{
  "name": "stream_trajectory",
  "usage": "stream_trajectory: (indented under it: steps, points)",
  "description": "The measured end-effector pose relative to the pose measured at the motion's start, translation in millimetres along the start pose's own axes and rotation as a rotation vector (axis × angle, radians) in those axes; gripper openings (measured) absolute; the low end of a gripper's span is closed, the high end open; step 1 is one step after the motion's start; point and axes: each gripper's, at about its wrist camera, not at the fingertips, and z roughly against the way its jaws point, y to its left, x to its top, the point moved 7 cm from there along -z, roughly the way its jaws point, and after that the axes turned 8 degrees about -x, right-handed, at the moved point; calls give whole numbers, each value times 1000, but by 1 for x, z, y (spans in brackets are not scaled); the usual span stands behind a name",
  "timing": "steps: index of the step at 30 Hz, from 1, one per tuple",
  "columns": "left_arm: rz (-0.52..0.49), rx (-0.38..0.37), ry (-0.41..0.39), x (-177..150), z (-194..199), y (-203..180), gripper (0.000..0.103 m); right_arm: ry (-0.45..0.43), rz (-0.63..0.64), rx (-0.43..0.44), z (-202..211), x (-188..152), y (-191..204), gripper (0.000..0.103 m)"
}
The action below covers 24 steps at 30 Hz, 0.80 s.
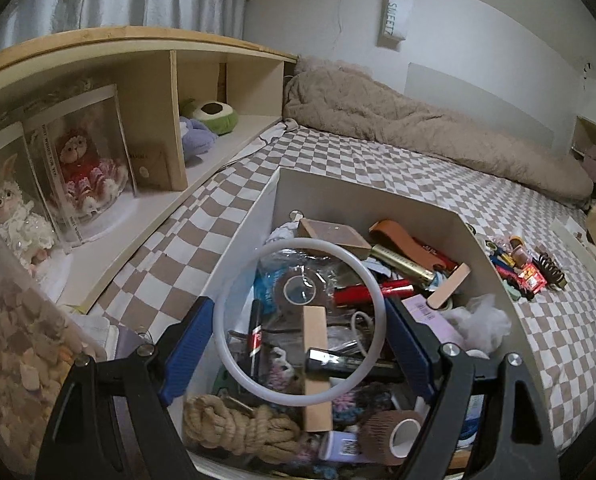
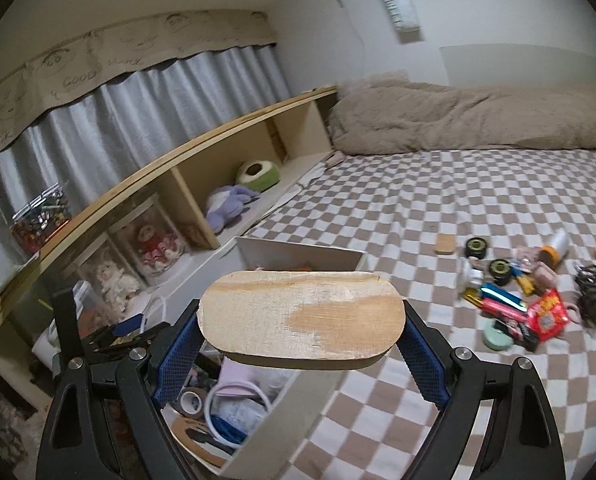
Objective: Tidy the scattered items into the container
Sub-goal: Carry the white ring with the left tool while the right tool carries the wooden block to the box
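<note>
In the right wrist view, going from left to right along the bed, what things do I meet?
Doll in red dress → purple plush toy → white container → oval wooden piece held in the right gripper → small wooden block → red snack packet → black hair claw.

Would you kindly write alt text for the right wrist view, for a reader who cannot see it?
The right gripper holds a flat oval wooden piece between its blue pads, above a white box of odds and ends on a checkered bed. To the right lies a scatter of small items; a shelf with toys runs along the left.
</note>
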Motion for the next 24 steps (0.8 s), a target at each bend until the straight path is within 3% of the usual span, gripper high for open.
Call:
stream_trajectory:
  steps: [12,17,24]
  points:
    - [-5,-29,18,-11,-11,1,85,56,85,40,-37,10,37,91]
    - [-10,-44,7,-12,-11,-2,96,68,98,36,-48,16,39,91]
    - [-33,-55,-5,-14,-10,-6,97,120,80,41,-73,19,39,91]
